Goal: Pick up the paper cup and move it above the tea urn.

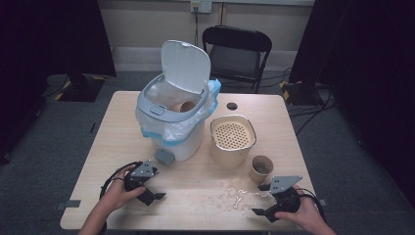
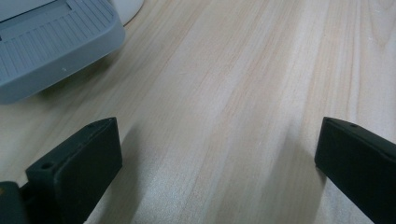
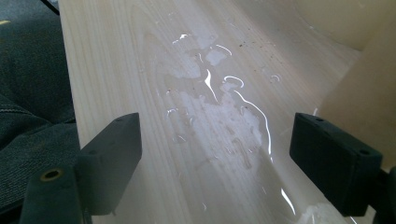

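Observation:
My left gripper (image 1: 152,197) rests low over the wooden table (image 1: 122,147) at the front left, held in a hand. Its jaws stand wide apart in the left gripper view, with bare wood between them (image 2: 219,158). My right gripper (image 1: 261,199) is at the front right, also open, pointing left toward a puddle of spilled liquid (image 1: 236,195). In the right gripper view the shiny puddle (image 3: 219,107) lies just beyond the open right gripper (image 3: 215,163). A brown paper cup (image 1: 261,169) stands just behind the right gripper.
A white pedal bin (image 1: 171,122) with its lid up and a blue-edged liner stands mid-table, a brown cup inside it. Its grey pedal (image 2: 46,46) is close to my left gripper. A beige container (image 1: 233,139) with a perforated top stands right of the bin. A black chair (image 1: 237,54) is behind the table.

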`<control>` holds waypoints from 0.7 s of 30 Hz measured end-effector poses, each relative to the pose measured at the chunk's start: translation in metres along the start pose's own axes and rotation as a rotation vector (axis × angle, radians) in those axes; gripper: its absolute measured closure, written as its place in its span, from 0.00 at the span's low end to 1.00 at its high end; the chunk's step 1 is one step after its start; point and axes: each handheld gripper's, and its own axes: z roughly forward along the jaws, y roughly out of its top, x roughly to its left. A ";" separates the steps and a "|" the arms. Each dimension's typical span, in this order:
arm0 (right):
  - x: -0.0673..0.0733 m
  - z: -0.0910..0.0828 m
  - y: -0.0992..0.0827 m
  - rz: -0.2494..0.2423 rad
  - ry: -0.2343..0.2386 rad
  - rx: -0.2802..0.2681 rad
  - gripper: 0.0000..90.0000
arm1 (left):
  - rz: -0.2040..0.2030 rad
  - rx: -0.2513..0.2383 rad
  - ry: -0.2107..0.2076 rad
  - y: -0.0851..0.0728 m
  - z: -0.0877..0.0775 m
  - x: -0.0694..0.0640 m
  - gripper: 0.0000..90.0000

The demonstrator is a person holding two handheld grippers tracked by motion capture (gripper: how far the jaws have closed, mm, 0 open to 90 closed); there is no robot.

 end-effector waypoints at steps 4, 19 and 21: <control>-0.003 -0.004 -0.003 0.009 -0.012 0.001 0.18 | 0.001 -0.002 -0.001 0.000 0.000 0.000 0.00; -0.016 -0.009 -0.007 0.035 -0.065 -0.013 0.20 | 0.007 0.002 -0.003 0.000 0.000 0.001 0.00; -0.018 -0.010 -0.007 0.039 -0.071 -0.013 0.20 | 0.007 0.003 -0.003 0.000 0.000 0.001 0.00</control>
